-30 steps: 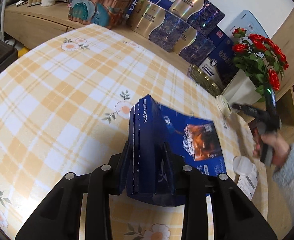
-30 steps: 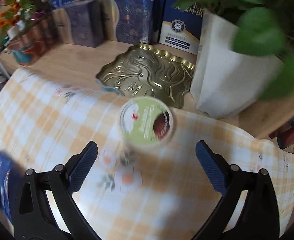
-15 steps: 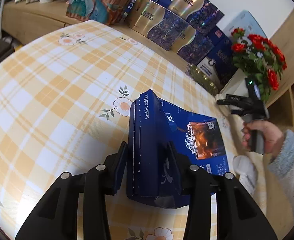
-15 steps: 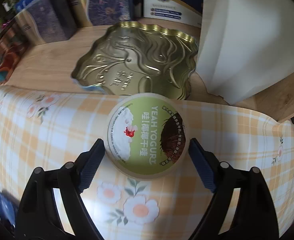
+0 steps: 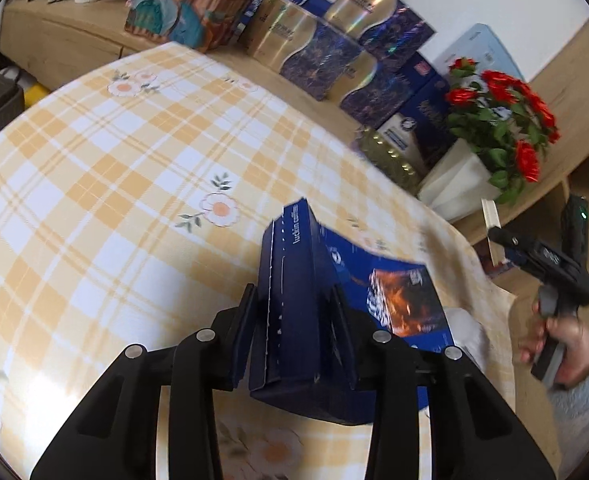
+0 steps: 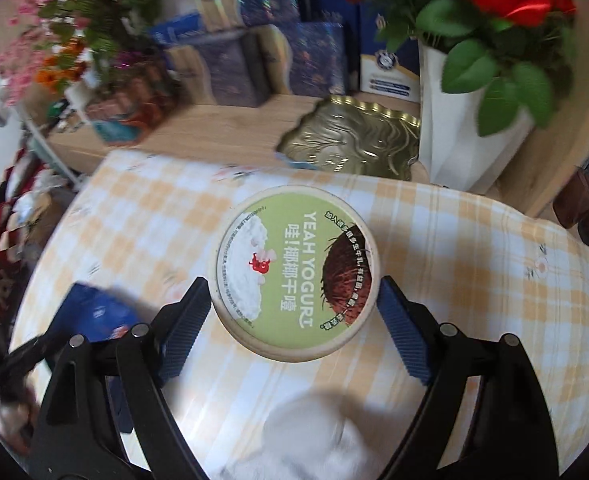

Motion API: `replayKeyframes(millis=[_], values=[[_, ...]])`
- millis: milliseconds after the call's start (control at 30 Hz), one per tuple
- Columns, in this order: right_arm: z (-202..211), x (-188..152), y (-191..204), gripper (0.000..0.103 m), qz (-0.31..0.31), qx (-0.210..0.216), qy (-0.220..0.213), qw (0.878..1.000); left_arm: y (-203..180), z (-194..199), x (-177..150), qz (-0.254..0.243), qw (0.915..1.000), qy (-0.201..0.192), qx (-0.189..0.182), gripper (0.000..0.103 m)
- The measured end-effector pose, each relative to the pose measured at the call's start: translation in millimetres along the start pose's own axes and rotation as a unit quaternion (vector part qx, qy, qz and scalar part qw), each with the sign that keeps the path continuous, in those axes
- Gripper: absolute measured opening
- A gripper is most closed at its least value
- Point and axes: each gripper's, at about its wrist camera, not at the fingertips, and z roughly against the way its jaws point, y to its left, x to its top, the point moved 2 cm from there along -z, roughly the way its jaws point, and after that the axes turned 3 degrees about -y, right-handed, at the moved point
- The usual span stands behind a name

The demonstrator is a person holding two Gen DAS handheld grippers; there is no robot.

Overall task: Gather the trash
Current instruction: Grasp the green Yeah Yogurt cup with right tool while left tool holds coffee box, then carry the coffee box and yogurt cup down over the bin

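A dark blue coffee paper bag (image 5: pixel 398 300) stands up off the checked tablecloth, and my left gripper (image 5: pixel 294 300) is shut on its folded side, its jaws closing a little. My right gripper (image 6: pixel 294 284) is shut on a round yogurt cup (image 6: pixel 294 272) with a green lid, both pads against its rim, lifted above the cloth. In the left wrist view that cup (image 5: pixel 491 216) shows side-on in the right gripper (image 5: pixel 498 236), past the table's right edge. The blue bag (image 6: pixel 94 312) appears blurred at lower left of the right wrist view.
A blurred white crumpled item (image 6: pixel 306 432) lies on the tablecloth (image 5: pixel 114 160) under the cup. A gold embossed tray (image 6: pixel 354 140), a white vase of red roses (image 6: pixel 462 120) and several gift boxes (image 5: pixel 334 52) stand on the wooden shelf behind.
My right gripper came down around the yogurt cup, closed on it and lifted it back off the table. The left gripper kept its hold on the blue bag, barely moving.
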Motion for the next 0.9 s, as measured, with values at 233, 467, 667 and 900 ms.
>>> replayKeyframes(millis=[233,467,667,900], values=[[82,-58,23,0.084,-0.004,0.035,-0.033,0.999,-29,33,-21,-0.016,0.9994,0.014,-0.029,0.035],[153,-130,32,0.084,-0.018,0.044,-0.041,0.998,-50,71,-58,-0.020,0.9976,0.029,-0.059,0.035],[193,-183,38,0.084,-0.017,0.029,-0.048,0.998,-61,98,-96,-0.021,0.9960,0.047,-0.074,0.034],[226,-241,50,0.083,-0.028,0.036,-0.066,0.997,-70,127,-138,-0.036,0.9938,0.059,-0.087,0.034]])
